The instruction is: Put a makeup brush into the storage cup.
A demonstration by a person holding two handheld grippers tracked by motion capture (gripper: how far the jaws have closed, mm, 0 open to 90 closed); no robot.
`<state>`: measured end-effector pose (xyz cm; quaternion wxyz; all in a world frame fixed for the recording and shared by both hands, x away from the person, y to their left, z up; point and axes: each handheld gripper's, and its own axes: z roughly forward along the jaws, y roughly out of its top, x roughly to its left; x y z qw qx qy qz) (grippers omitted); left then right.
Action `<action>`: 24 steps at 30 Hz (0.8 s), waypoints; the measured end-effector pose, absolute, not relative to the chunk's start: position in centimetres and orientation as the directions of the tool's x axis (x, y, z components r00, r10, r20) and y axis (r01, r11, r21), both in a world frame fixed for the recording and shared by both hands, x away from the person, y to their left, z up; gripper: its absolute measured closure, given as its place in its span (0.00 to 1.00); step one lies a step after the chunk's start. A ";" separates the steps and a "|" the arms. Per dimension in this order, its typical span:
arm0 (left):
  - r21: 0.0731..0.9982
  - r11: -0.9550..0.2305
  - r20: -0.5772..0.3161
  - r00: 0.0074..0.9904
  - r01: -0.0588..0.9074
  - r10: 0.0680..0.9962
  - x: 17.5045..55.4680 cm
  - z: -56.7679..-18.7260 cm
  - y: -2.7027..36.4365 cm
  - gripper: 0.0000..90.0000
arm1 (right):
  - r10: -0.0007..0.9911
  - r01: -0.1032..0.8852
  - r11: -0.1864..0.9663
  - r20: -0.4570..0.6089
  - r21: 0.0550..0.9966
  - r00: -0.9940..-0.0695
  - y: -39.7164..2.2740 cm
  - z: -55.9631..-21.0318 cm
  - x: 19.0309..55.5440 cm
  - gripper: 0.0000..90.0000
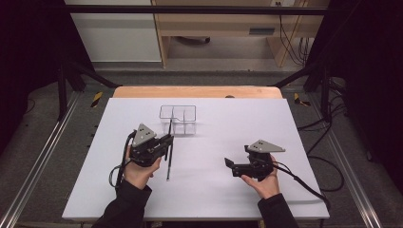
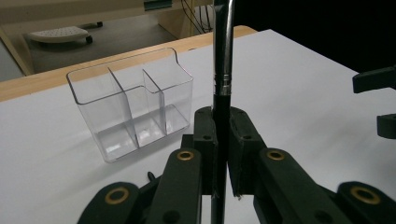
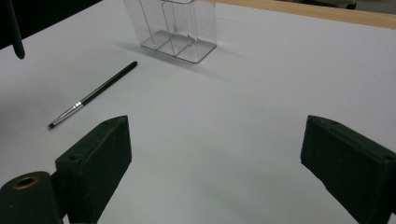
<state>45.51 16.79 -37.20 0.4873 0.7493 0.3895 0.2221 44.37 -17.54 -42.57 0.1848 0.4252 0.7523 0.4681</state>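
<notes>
- Black and slim, a brush (image 2: 221,93) stands upright, pinched between the jaws of the left gripper (image 2: 221,140); its metal ferrule sits just above the jaws and its handle runs on up and out of the top of the left gripper view.
- Seen from the high view, the left gripper (image 1: 166,141) hangs above the white table (image 1: 285,123) with the held brush (image 1: 169,127) rising just in front of it, towards the clear box.
- The clear plastic organiser (image 2: 133,105), parted into compartments, stands on the table just beyond the left gripper and to its left in the left gripper view; none of its compartments shows anything inside.
- A second brush (image 3: 93,95) lies flat on the table, ahead and to the left of the right gripper (image 3: 215,154), its bristle tip nearer that gripper and its handle end pointing at the organiser (image 3: 175,28).
- In the high view this second brush (image 1: 168,164) lies just to the right of the left gripper, on the bare table.
- The right gripper (image 1: 229,166) has its jaws spread wide with only bare table between them; it is well apart from the left gripper and points towards the lying brush.
</notes>
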 end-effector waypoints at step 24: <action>0.906 -0.255 0.003 0.598 0.337 0.801 48.8 -34.3 15.4 0.92 | 0.835 0.478 0.177 0.126 0.860 -0.536 -18.8 -42.8 43.8 0.09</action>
